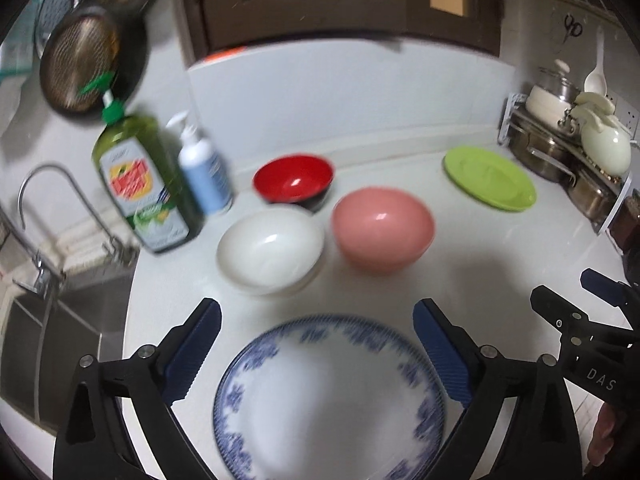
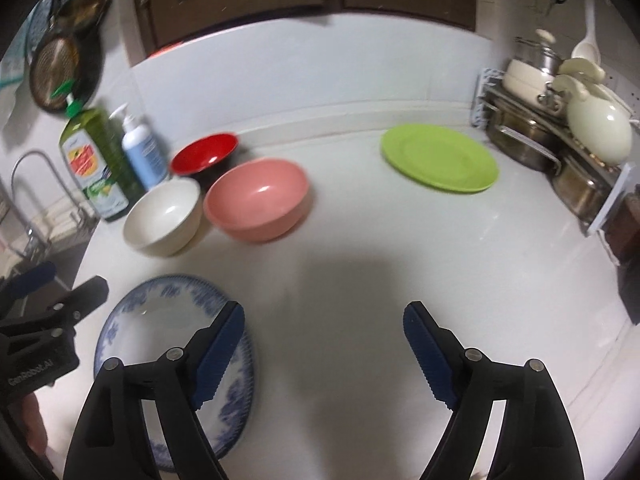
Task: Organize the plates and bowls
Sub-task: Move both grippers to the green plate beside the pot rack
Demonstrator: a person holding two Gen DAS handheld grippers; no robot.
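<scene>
A blue-and-white patterned plate [image 1: 328, 400] lies flat on the white counter near its front edge. My left gripper [image 1: 318, 308] hovers over it, open and holding nothing. Behind the plate stand a white bowl [image 1: 270, 250], a pink bowl [image 1: 384, 228] and a red bowl with a black outside [image 1: 294, 180], close together. A lime green plate [image 1: 490, 178] lies alone at the back right. My right gripper [image 2: 324, 308] is open over bare counter just right of the patterned plate [image 2: 160, 344], with nothing between its fingers.
A green dish-soap bottle [image 1: 140, 184] and a white pump bottle [image 1: 204, 168] stand left of the bowls. A tap [image 1: 52, 208] and steel sink [image 1: 52, 340] are at the left. A rack of pots and a cream jug [image 1: 560, 148] fills the right corner. A pan [image 1: 80, 64] hangs on the wall.
</scene>
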